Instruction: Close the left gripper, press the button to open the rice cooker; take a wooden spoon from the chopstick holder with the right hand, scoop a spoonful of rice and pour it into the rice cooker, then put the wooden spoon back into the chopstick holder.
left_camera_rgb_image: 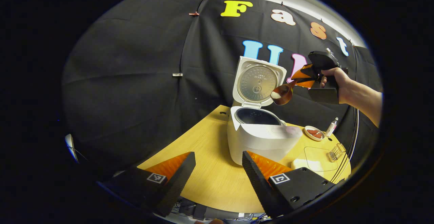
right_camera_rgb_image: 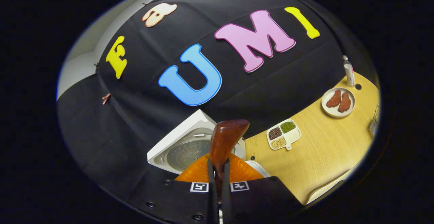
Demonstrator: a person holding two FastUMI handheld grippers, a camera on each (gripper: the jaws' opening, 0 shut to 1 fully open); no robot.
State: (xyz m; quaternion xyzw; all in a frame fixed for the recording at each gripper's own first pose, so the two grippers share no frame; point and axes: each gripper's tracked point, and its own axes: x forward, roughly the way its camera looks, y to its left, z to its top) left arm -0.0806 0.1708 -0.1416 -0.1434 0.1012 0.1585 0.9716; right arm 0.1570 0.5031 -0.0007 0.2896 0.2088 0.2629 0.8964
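One spoonful of white rice sits in the wooden spoon [left_camera_rgb_image: 282, 94], held above the open rice cooker [left_camera_rgb_image: 261, 137], just in front of its raised lid [left_camera_rgb_image: 258, 81]. The cooker's inner pot looks dark; its contents cannot be made out. The right gripper [left_camera_rgb_image: 302, 78] is clamped on the spoon's handle, fingers nearly together. In the right gripper view the spoon hides part of the lid. The left gripper [left_camera_rgb_image: 218, 173] stands wide apart and empty, before the cooker on the table [left_camera_rgb_image: 210, 180].
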